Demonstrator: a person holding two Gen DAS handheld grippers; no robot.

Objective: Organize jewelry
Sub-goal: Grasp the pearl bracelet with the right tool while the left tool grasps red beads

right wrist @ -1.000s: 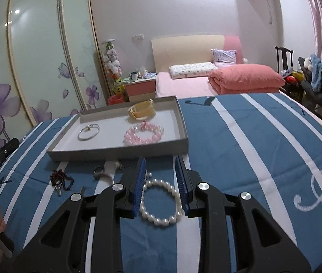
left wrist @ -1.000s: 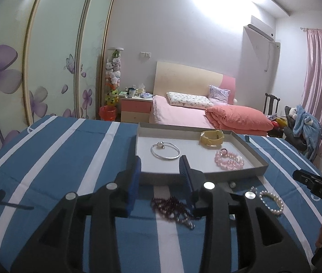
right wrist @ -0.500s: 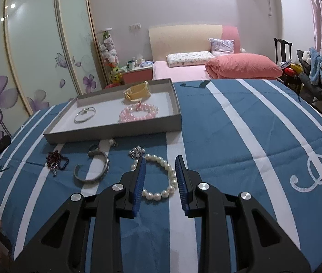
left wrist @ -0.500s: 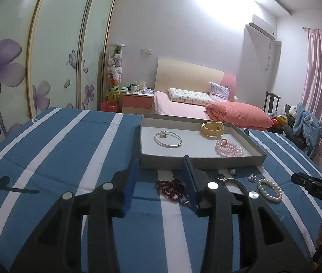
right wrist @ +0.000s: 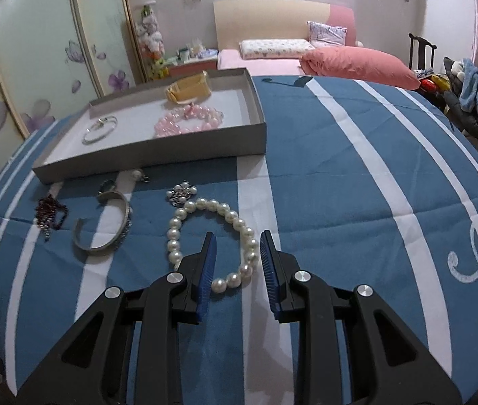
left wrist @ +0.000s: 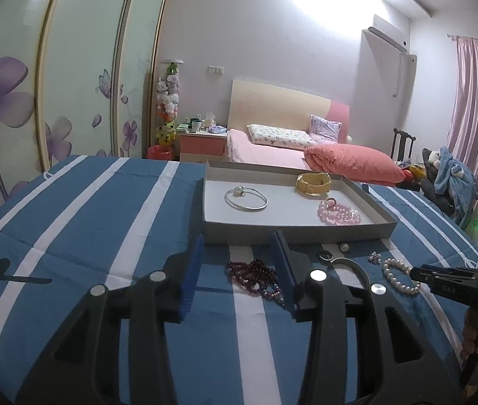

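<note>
A grey tray [right wrist: 144, 155] [left wrist: 299, 231] holds a silver bangle [right wrist: 99, 129], a yellow band [right wrist: 188, 89] and a pink bead bracelet [right wrist: 188, 119]. On the cloth in front lie a white pearl bracelet [right wrist: 178, 233] [left wrist: 401, 275], a silver cuff [right wrist: 103, 226], a dark red bead bracelet [right wrist: 49, 214] [left wrist: 252, 271], a small ring [right wrist: 105, 185] and a brooch [right wrist: 181, 193]. My right gripper [right wrist: 237, 236] is open, its jaws either side of the pearl bracelet's near right part. My left gripper [left wrist: 239, 239] is open and empty, just above the dark red beads.
The table has a blue cloth with white stripes [right wrist: 357, 168]. A bed with pink bedding [left wrist: 306, 155], a wardrobe with flower panels [left wrist: 70, 84] and a chair with clothes [left wrist: 448, 175] stand behind it.
My right gripper has drawn back, tilted down and opened wider over the pearl bracelet. My left gripper has pulled back a little and opened wider; the right gripper now shows nearer in its view.
</note>
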